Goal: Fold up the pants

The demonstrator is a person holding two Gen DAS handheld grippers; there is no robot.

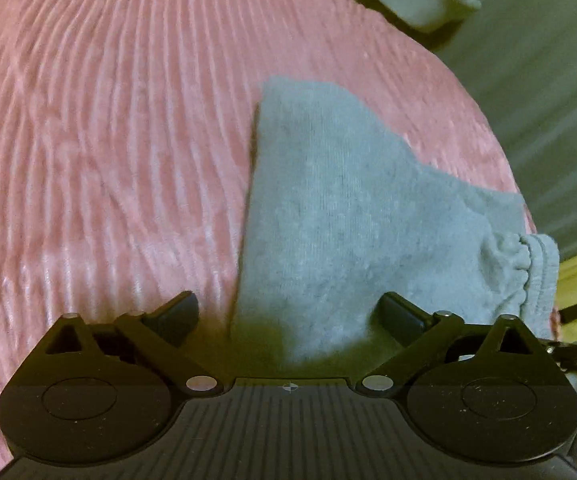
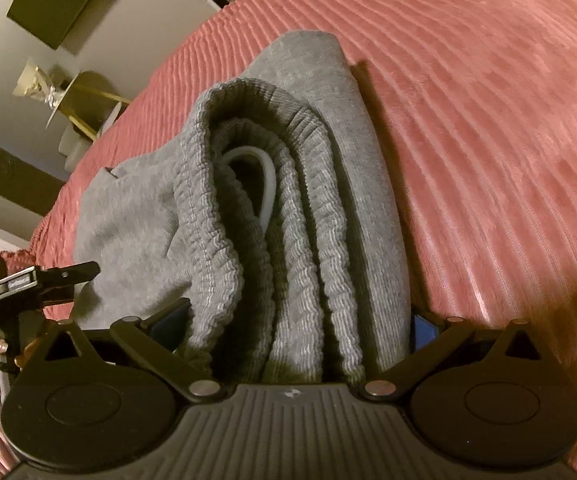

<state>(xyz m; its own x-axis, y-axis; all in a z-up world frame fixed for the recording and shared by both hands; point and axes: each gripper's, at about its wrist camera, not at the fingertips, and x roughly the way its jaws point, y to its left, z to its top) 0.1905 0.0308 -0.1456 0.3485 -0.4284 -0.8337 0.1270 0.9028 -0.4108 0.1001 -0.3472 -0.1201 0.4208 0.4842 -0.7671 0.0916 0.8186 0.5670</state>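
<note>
1. The pants (image 2: 288,208) lie folded on the pink cover (image 2: 488,120), their long axis running straight ahead of the right gripper (image 2: 300,320).
2. The right gripper has its fingers spread wide, with the stacked waistband (image 2: 224,208) bunched between them; I cannot tell if they pinch it.
3. The left gripper (image 1: 288,312) is wide open and holds nothing; the fabric's left edge lies just ahead between its fingers.
4. Judged: the right gripper is nearer the waistband.
</note>
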